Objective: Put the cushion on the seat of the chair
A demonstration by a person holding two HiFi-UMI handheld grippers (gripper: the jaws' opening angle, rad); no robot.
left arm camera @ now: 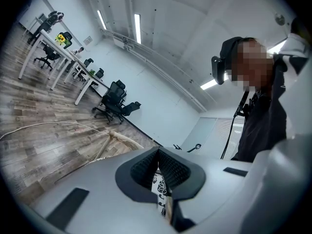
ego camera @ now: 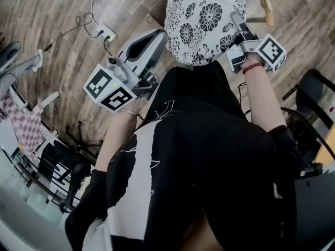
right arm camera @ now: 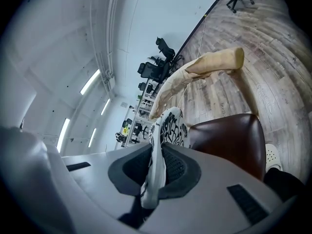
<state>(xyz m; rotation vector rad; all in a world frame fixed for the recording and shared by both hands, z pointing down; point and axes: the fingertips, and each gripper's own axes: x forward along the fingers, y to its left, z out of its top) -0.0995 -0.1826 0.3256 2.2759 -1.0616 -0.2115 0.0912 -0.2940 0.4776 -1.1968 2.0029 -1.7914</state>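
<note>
Right gripper view: right gripper pinches cushion; left gripper seemingly clamps it too.

The person wore a black top with white panels and thin white line print, a red bead bracelet at the right wrist, and a black head-mounted camera with a black cable. The left gripper and right gripper had smooth pale grey shells and black ribbed pads. Each carried a white cube printed with black square markers.
</note>
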